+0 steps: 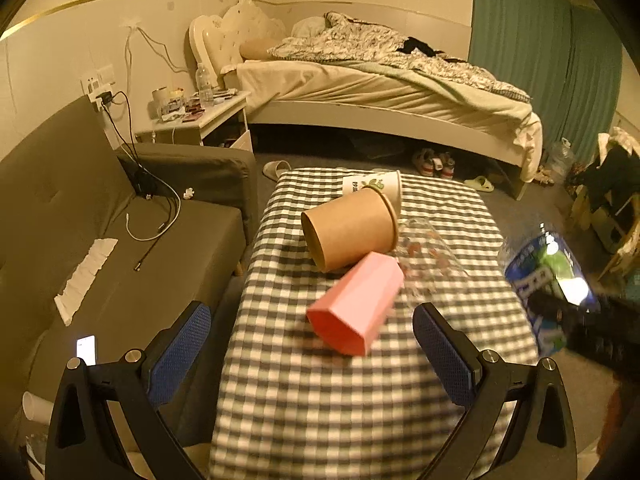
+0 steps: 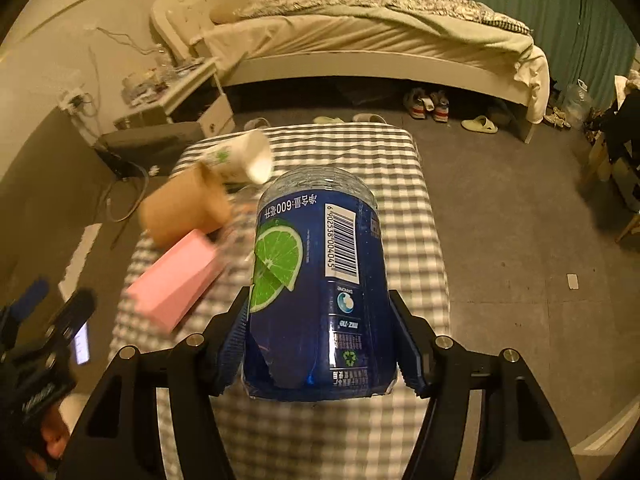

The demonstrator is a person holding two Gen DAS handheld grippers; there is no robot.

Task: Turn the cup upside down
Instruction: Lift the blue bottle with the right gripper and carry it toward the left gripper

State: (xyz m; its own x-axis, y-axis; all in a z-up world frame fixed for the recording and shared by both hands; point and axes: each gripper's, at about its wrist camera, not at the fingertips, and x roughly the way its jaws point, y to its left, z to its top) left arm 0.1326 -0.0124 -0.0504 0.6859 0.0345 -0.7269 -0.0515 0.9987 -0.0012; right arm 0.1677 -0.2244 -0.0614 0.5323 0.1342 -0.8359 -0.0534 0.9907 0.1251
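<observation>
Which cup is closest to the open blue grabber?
The pink cup. It lies on its side right ahead of the left tool, with the brown paper cup and white cup farther back.

Matt brown paper cup (image 1: 350, 230), glossy blue plastic-labelled bottle (image 2: 320, 280), soft checked cloth table cover (image 1: 340, 400).

The counter (image 1: 360, 400) wears a grey-and-white check cloth. On it, nearest the bed (image 1: 380, 88), a white cup (image 1: 376, 186) printed with green leaves; then a plain kraft-brown cup (image 1: 348, 232); farthest from the bed, a pink cup (image 1: 356, 304). A clear cup (image 1: 428, 256) shows reddish marks. The blue-labelled cup (image 2: 320, 280) carries a green lime slice and a white barcode. Curtains (image 1: 540, 60) beside the bed are teal.
</observation>
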